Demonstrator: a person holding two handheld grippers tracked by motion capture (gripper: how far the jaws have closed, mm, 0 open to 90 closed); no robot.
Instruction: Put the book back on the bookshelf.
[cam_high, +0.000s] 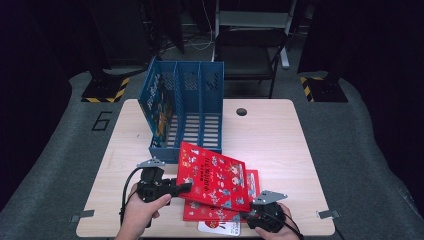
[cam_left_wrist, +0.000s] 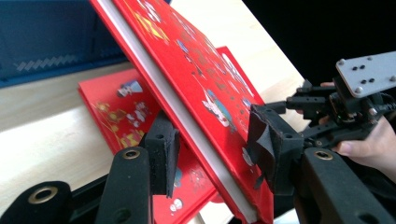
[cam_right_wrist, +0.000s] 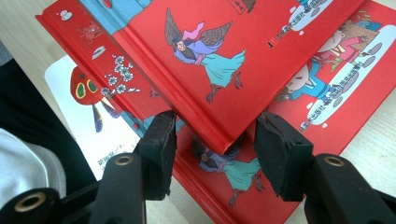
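The top book (cam_high: 214, 176) was found raised off a stack near the front edge of the counter (cam_high: 270, 135), tilted, with its far edge lifted toward the blue file rack (cam_high: 185, 107) and its near corner low. It was judged to be held this way so that it could be stood upright and slid into a rack slot.

The left gripper (cam_high: 186, 187) was seen at the book's left edge. In the left gripper view the jaws straddled that edge (cam_left_wrist: 205, 135): the right pad (cam_left_wrist: 268, 149) lay against the red cover, while the left pad (cam_left_wrist: 161, 151) stood under the back cover; contact there could not be confirmed. The jaws were part-way closed, and whether they were clamped on the book could not be told for certain.

The right gripper (cam_right_wrist: 212, 144) was seen at the book's near corner. Its jaws stood apart on either side of that corner (cam_right_wrist: 219, 135), with clear gaps to both pads; the corner was judged to be steadied or guided, not gripped.

Below lay a second red book (cam_high: 225, 212), flat, and beneath it a white book (cam_high: 218, 227) at the counter's edge. One blue book (cam_high: 161, 107) already stood in the rack's left slot; the other slots appeared free.

The lift was judged to depend mainly on the left gripper, so slippage at that edge was noted as the principal risk.
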